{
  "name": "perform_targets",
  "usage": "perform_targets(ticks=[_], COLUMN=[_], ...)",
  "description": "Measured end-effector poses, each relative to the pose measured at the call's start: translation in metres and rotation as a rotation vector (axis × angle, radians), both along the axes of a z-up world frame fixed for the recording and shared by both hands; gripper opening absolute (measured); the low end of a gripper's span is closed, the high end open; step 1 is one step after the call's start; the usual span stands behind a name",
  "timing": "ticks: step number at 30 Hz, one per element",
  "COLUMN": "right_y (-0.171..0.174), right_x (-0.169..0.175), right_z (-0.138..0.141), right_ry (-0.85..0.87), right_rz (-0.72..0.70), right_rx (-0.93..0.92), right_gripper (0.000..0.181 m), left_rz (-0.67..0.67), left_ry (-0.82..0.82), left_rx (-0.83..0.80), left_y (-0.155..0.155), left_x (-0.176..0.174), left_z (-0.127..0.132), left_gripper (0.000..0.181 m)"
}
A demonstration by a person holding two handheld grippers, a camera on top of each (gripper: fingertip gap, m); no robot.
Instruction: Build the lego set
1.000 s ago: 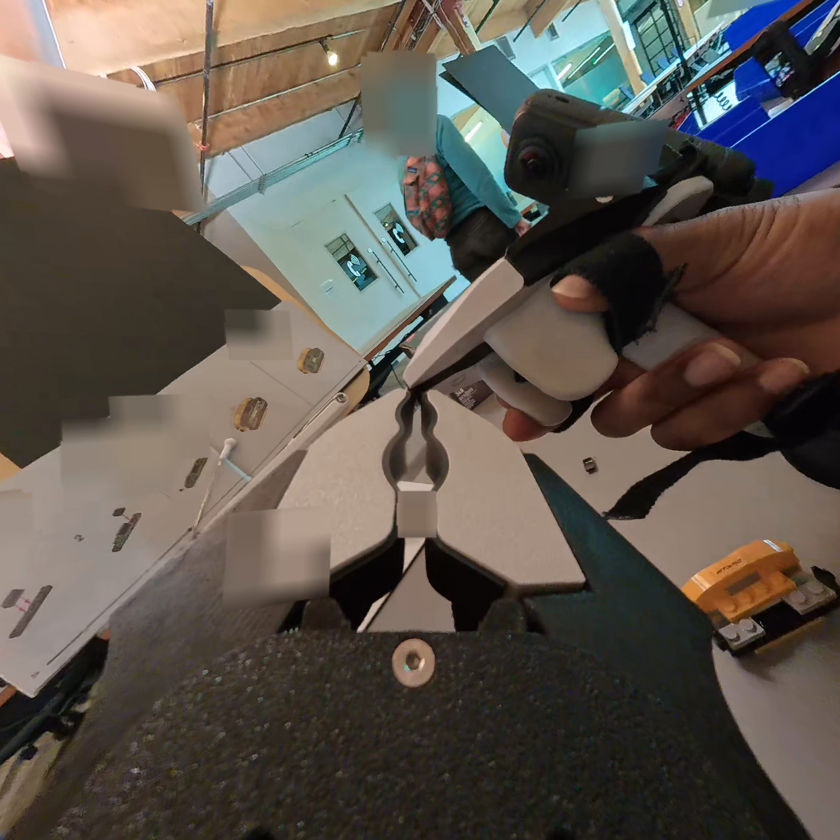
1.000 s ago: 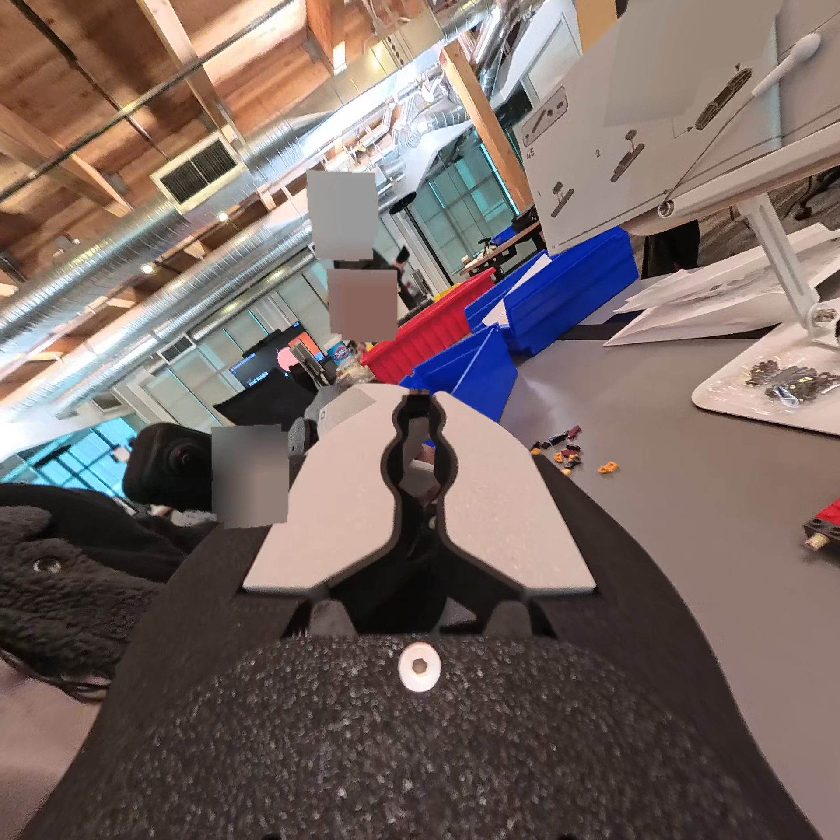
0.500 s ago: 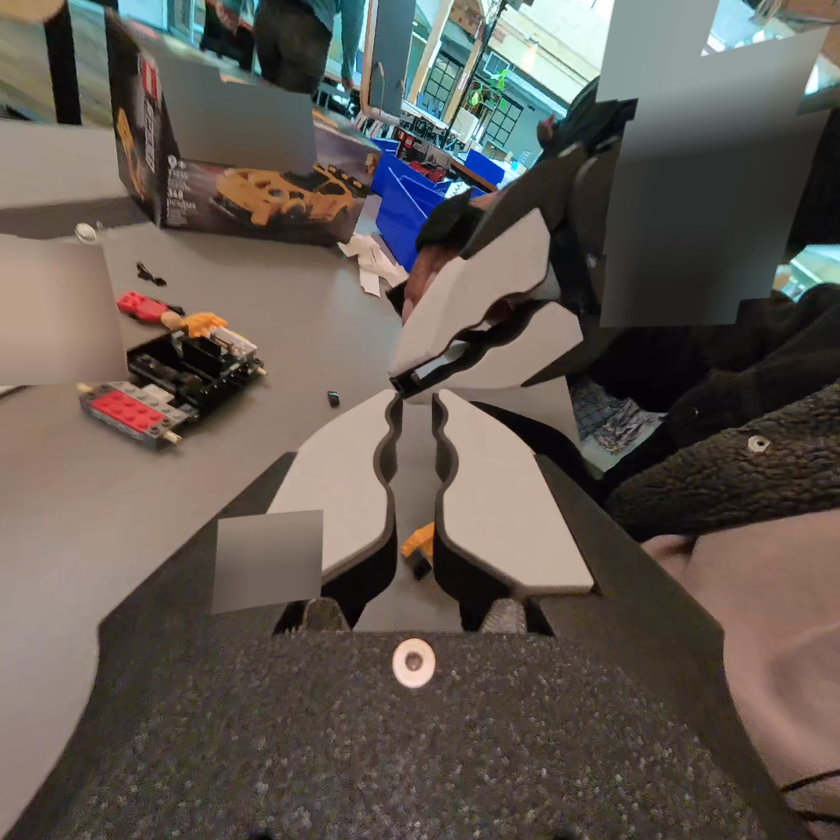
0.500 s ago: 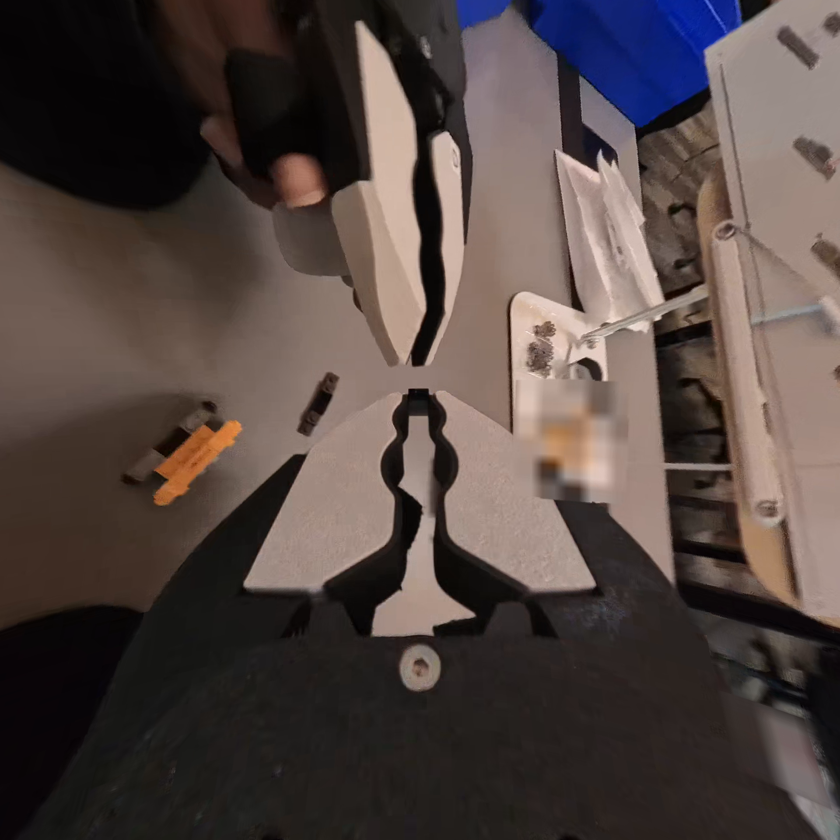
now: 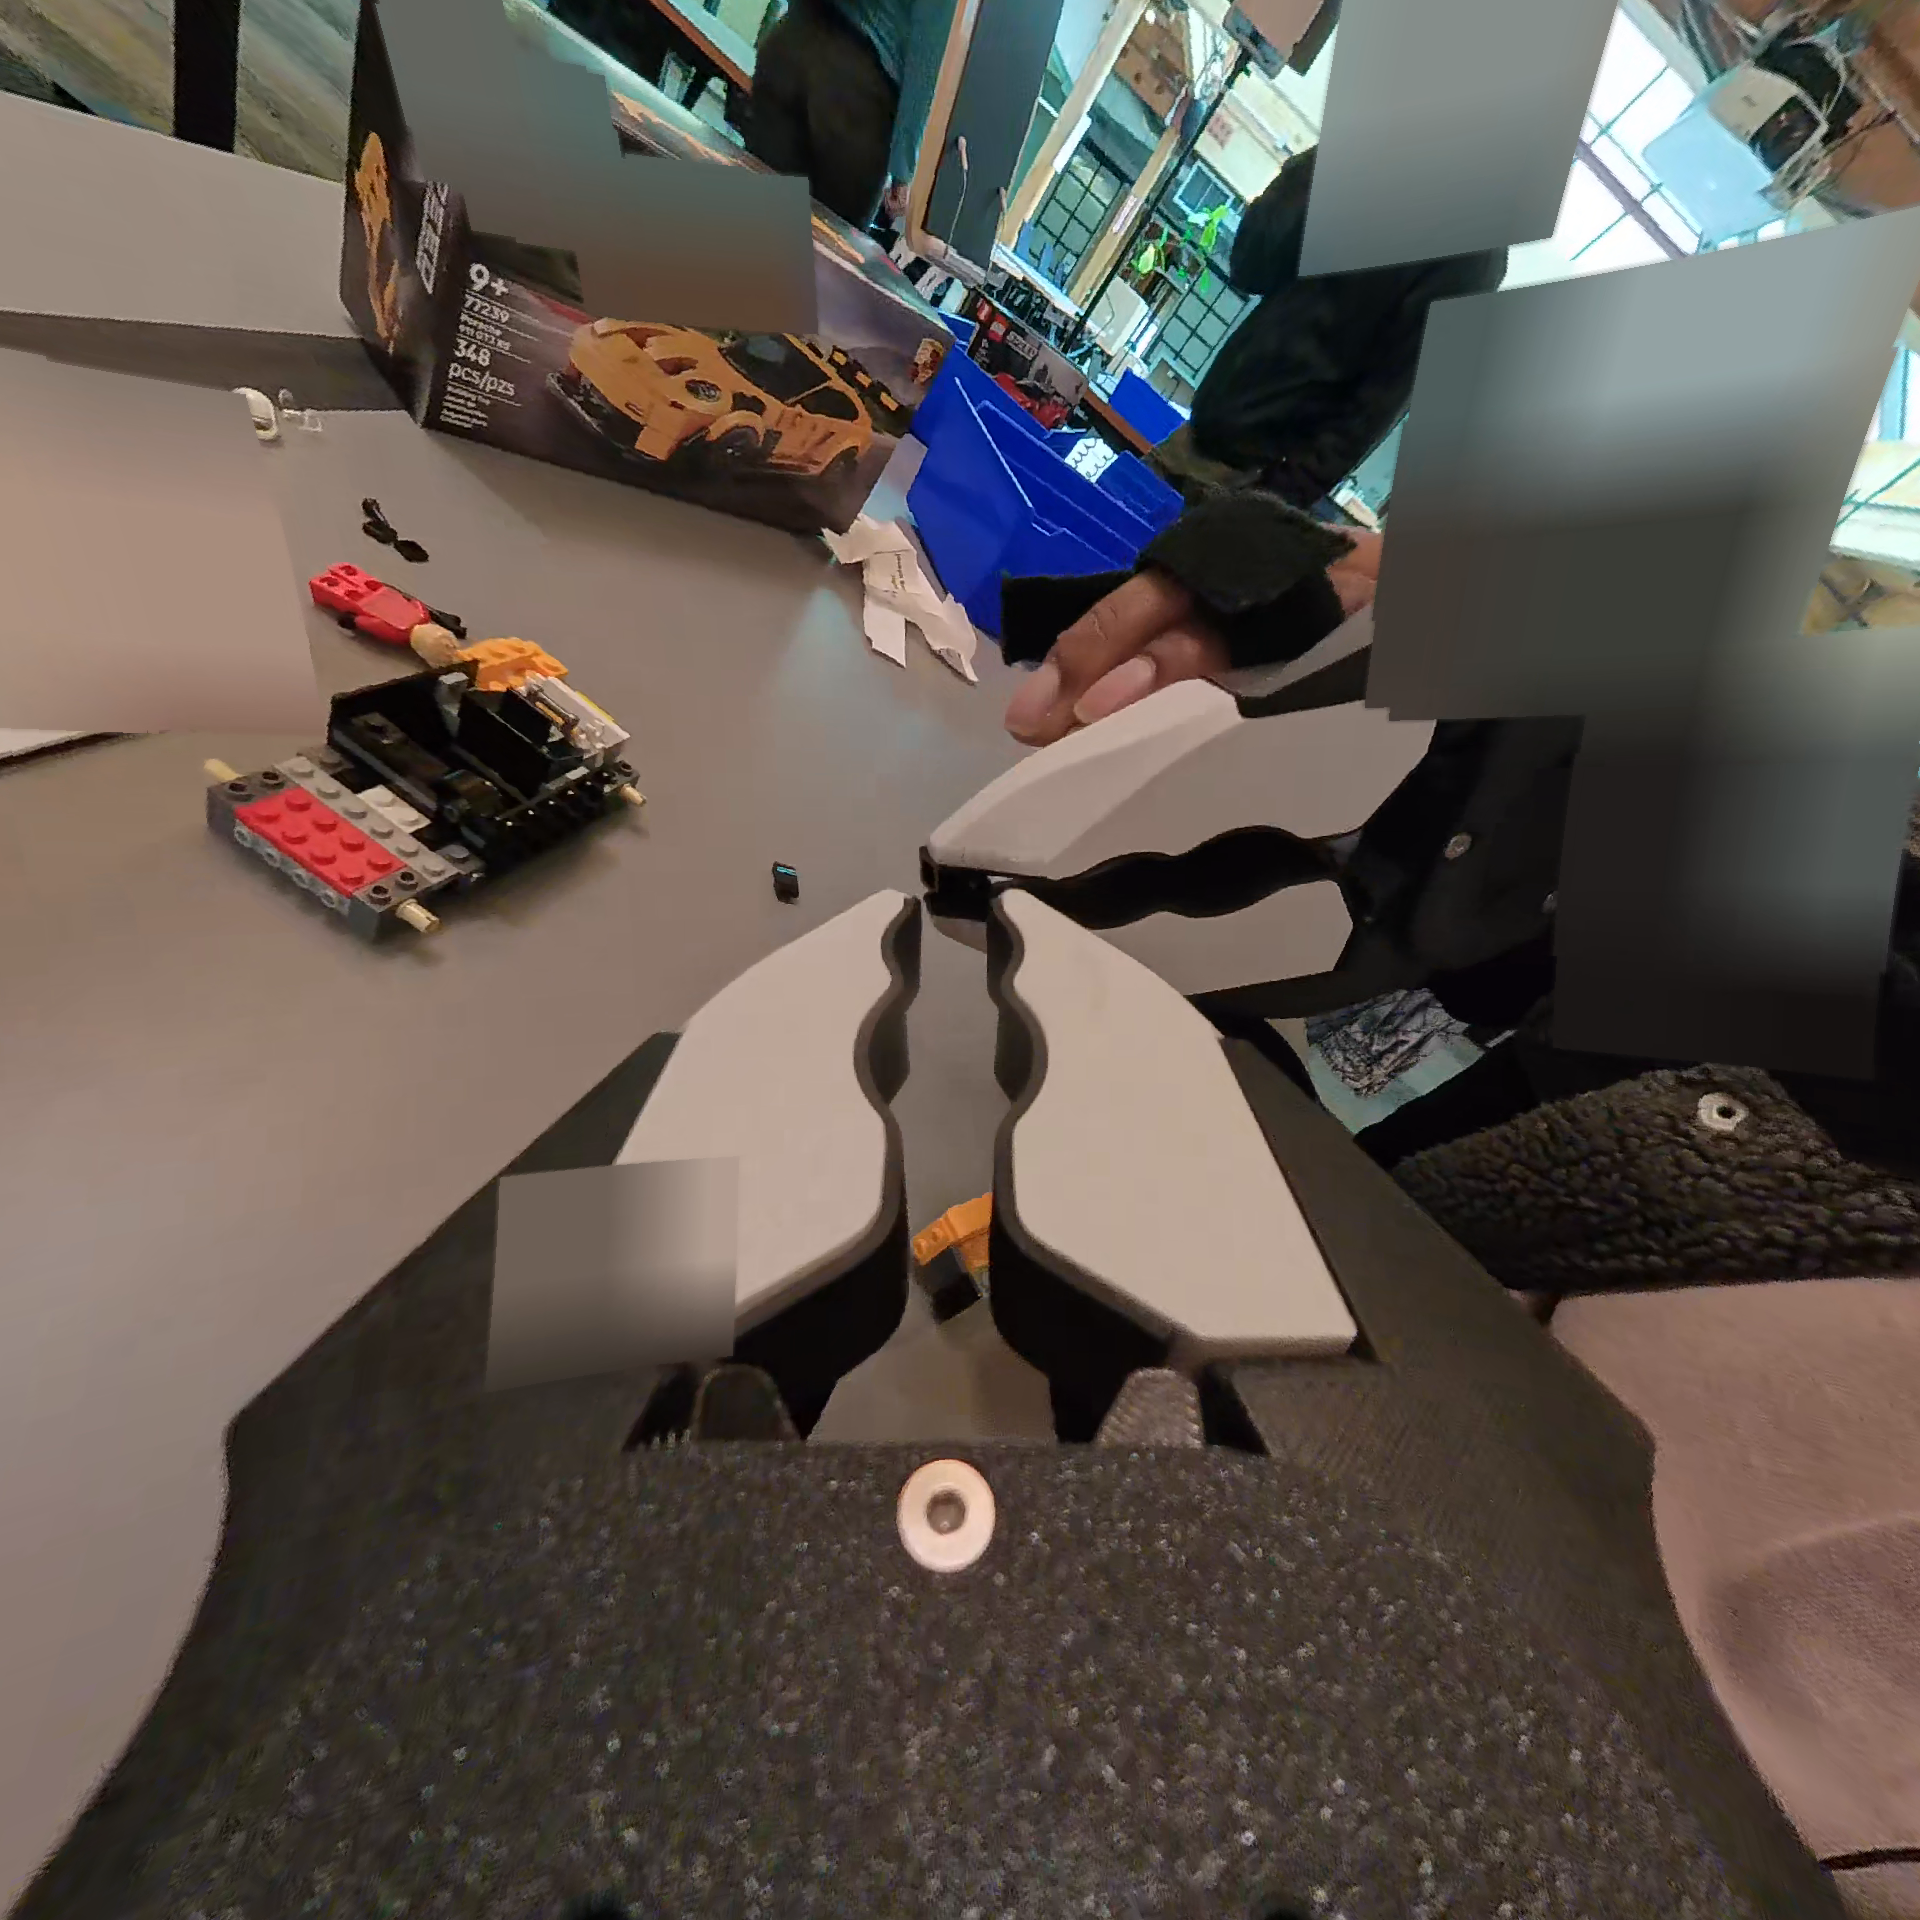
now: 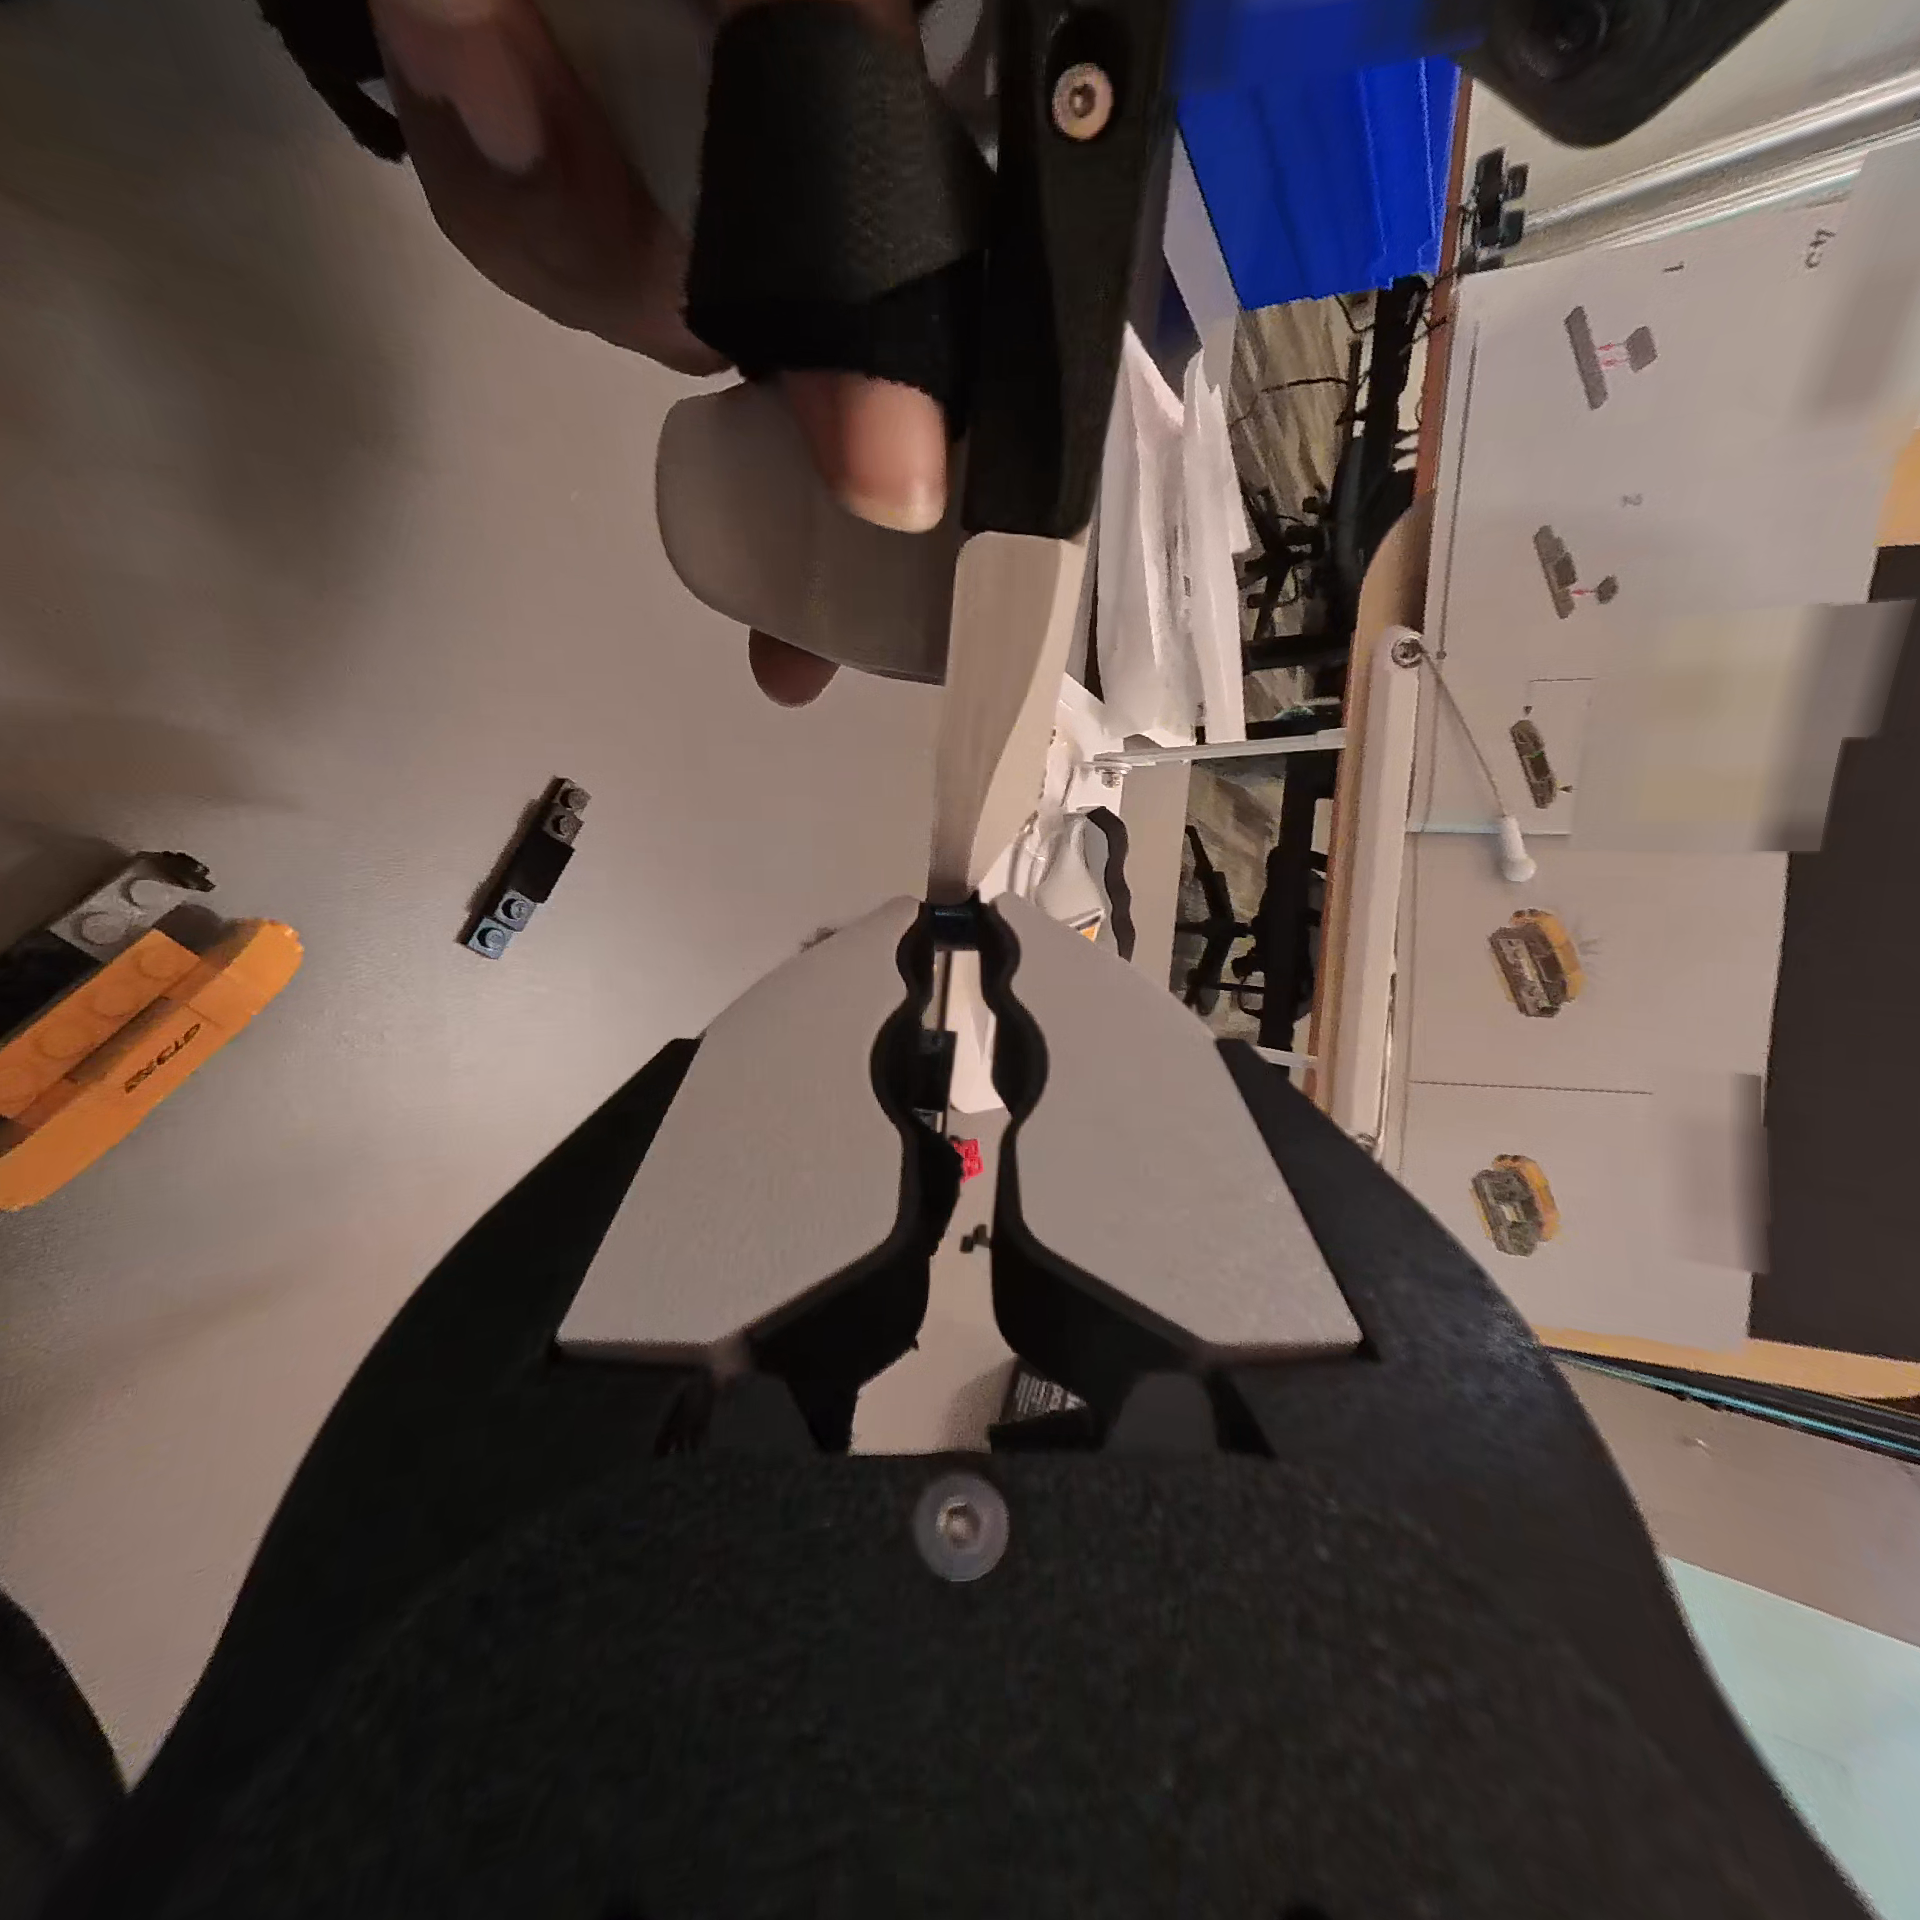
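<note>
Far to the left on the grey table (image 5: 156,1091) sits the half-built lego car base (image 5: 416,800), black with red and grey bricks. Behind it stands the lego box (image 5: 623,384) with a yellow car on it.

Your left gripper (image 5: 951,914) has its fingers a little apart, and nothing is between them. A small black piece (image 5: 787,880) lies on the table just left of its tips. An orange and black piece (image 5: 956,1252) shows on the table through the gap near its base.

Your right gripper (image 5: 940,883) comes in from the right, tip to tip with the left one. In the right wrist view its fingers (image 6: 810,1091) are pinched on a tiny dark piece (image 6: 953,923) at the very tips. In that view an orange built part (image 6: 114,1049) and a thin dark strip of bricks (image 6: 530,868) lie on the table to the left.

Half a second ago the two grippers were already tip to tip. Now the right one lies flatter and reaches in more from the side.

The blue bins (image 5: 1029,499) sit past the box, with crumpled white paper (image 5: 904,592) beside them. One bin has something white in it, but you cannot tell what.
</note>
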State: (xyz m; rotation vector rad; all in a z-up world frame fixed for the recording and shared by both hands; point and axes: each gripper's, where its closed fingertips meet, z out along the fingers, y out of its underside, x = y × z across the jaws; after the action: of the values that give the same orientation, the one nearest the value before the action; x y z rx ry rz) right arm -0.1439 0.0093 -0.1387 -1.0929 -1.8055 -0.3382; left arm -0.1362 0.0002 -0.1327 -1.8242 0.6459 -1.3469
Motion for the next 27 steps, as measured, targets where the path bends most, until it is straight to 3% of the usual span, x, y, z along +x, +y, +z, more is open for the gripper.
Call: perform_targets(ticks=[6, 14, 27], right_y=[0.000, 0.003, -0.004], right_x=[-0.001, 0.000, 0.001], right_z=[0.000, 0.001, 0.002], right_ry=[0.000, -0.018, -0.029], right_rz=[-0.001, -0.009, 0.029], right_rx=[0.008, 0.032, 0.037], right_gripper=[0.007, 0.007, 0.007], left_rz=[0.032, 0.004, -0.086], left_ry=[0.002, 0.005, -0.098], left_rx=[0.018, 0.029, -0.039], left_y=[0.005, 0.000, -0.009], left_x=[-0.004, 0.001, 0.005], left_z=[0.002, 0.002, 0.006], left_gripper=[0.002, 0.014, 0.005])
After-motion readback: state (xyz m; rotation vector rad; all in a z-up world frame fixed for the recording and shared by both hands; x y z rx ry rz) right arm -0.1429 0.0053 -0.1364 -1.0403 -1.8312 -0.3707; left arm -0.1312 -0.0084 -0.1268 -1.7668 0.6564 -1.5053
